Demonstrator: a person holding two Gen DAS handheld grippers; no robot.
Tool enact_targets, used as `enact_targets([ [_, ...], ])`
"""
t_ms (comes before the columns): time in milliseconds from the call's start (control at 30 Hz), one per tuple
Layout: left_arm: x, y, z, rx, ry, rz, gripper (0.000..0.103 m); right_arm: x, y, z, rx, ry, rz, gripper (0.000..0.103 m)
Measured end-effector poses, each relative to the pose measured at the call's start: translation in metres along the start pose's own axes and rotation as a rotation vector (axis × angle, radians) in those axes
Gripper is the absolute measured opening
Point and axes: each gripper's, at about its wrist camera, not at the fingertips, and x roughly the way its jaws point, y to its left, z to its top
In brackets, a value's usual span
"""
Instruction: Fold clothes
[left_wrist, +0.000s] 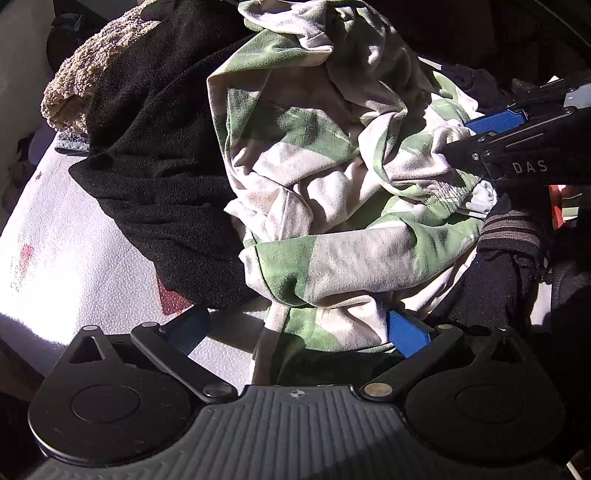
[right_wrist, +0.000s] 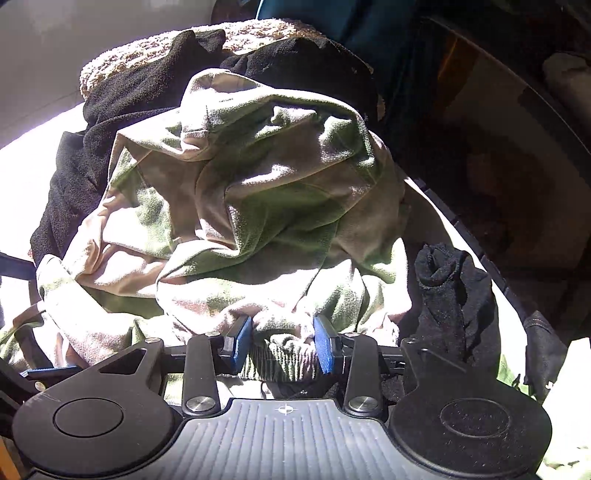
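Right claw pinches the ribbed cuff of the green fleece. Left claw is spread wide around its hem. Fleece heaps between them; bare white table to the left, black cloth crowding behind.

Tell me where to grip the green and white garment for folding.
Grip the green and white garment at its ribbed hem, from the near side: that edge is thick, exposed, and already sits between the right gripper pads.

The left tongs are held spread wide — the right tongs are partly closed, blue pads facing.
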Motion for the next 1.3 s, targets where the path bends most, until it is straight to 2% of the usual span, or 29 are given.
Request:
enact_targets([
  [100,0.001,-0.001,0.003,-0.003,0.011,-0.001,0.103,-0.015,-0.011,-0.003,0.055,-0.011,0.034,0.003],
  [300,-0.002,0.011,0.008,-0.022,0.053,-0.068,0.103,-0.067,-0.055,-0.014,0.264,-0.095,0.014,0.002],
  [500,-0.006,0.021,0.012,-0.046,0.088,-0.084,0.103,-0.131,-0.106,-0.047,0.455,-0.150,-0.088,0.002],
  [567,-0.010,0.023,0.012,-0.058,0.074,-0.074,0.103,-0.147,-0.121,-0.065,0.514,-0.143,-0.136,0.002],
  [800,-0.018,0.015,0.011,-0.042,0.050,-0.055,0.103,-0.160,-0.155,-0.129,0.698,-0.018,-0.240,0.002],
  [867,-0.017,0.008,0.010,-0.034,0.060,-0.049,0.103,-0.153,-0.154,-0.136,0.688,0.020,-0.224,0.003],
  [933,-0.015,0.000,0.009,-0.033,0.074,-0.040,0.103,-0.149,-0.137,-0.126,0.562,0.033,-0.259,0.005],
  [1000,-0.013,-0.007,0.009,-0.033,0.088,-0.031,0.103,-0.148,-0.121,-0.115,0.434,0.030,-0.297,0.022],
  [1033,-0.012,-0.010,0.008,-0.034,0.097,-0.028,0.103,-0.148,-0.113,-0.110,0.371,0.019,-0.317,0.035],
  [1067,-0.011,-0.012,0.007,-0.037,0.107,-0.025,0.103,-0.150,-0.106,-0.108,0.330,-0.006,-0.319,0.042],
  [1200,-0.011,-0.025,-0.003,-0.028,0.115,-0.012,0.103,-0.155,-0.081,-0.100,0.185,-0.081,-0.291,0.059],
  [1300,-0.012,-0.030,-0.006,-0.027,0.114,0.000,0.103,-0.146,-0.060,-0.099,0.055,-0.094,-0.273,0.060],
])
